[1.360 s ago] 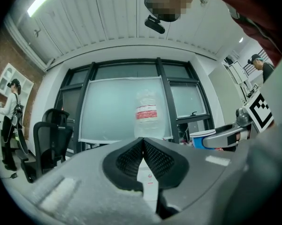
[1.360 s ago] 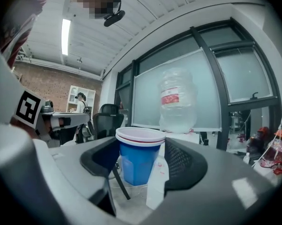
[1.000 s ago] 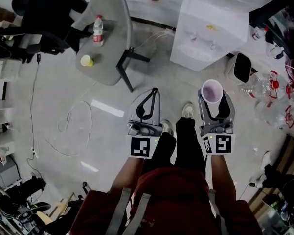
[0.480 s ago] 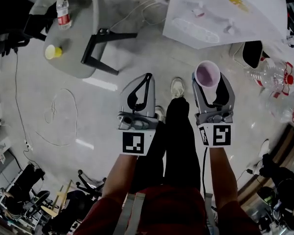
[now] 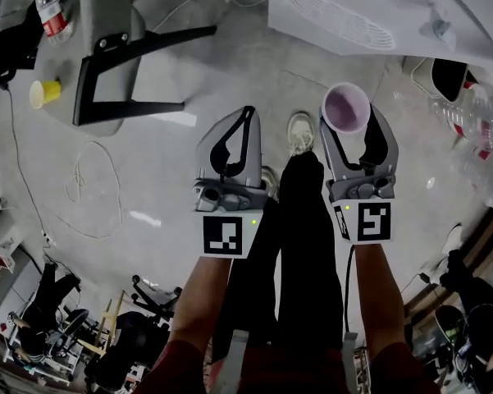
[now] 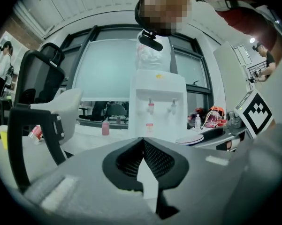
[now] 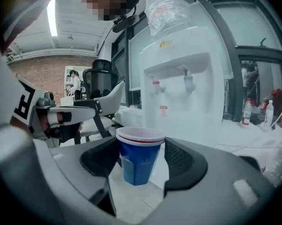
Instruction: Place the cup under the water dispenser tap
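Between the right gripper's point(image 7: 141, 151) jaws, the blue cup point(image 7: 137, 165) is sitting upright, gripped on both sides. The left gripper point(image 6: 143, 149) is showing empty jaws pressed together. Ahead, the white water dispenser point(image 7: 183, 97) is standing apart from the cup.

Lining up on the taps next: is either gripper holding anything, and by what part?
The right gripper holds the blue cup upright by its upper wall, just under the rim. The left gripper is shut, empty.
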{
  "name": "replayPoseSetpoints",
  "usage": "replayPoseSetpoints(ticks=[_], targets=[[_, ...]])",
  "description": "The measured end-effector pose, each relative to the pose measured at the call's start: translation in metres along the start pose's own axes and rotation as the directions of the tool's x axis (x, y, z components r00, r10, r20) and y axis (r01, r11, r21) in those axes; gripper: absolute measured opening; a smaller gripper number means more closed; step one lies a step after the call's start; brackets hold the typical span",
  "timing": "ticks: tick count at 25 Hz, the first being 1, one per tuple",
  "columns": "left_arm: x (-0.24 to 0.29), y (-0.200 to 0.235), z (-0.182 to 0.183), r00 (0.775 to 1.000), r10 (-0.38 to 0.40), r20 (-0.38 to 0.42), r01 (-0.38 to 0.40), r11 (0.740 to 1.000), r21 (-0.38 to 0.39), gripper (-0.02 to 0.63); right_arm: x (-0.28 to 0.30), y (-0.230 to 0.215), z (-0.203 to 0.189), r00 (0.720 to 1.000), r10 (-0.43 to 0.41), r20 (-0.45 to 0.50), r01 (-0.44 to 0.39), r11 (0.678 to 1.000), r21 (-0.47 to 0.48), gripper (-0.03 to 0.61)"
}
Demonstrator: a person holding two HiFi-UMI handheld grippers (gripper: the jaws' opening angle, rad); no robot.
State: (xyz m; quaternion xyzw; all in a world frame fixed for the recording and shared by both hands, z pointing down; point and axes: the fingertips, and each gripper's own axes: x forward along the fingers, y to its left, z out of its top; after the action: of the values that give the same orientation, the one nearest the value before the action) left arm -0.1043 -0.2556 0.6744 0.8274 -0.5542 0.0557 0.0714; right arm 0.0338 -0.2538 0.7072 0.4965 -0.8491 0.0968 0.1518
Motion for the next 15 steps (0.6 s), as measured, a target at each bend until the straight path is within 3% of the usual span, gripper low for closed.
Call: replayPoseSetpoints(ticks=[8,15], targets=[[0.027,-0.008,-0.039,1.0,0.014,-0.025,-0.014,1.0,-0.011,-0.002,0.02,-0.01,-0.041,1.0,0.018,-0.02,-0.017,1.0,0.02,0.291],[0.035,-0.009,-0.042,0.999,0.017,-0.03,-0.017,1.0,-0.023,-0.002,0.035,-0.015,-0.05,0.999,0.033,-0.03,-0.032,0.999,0.011,0.291]])
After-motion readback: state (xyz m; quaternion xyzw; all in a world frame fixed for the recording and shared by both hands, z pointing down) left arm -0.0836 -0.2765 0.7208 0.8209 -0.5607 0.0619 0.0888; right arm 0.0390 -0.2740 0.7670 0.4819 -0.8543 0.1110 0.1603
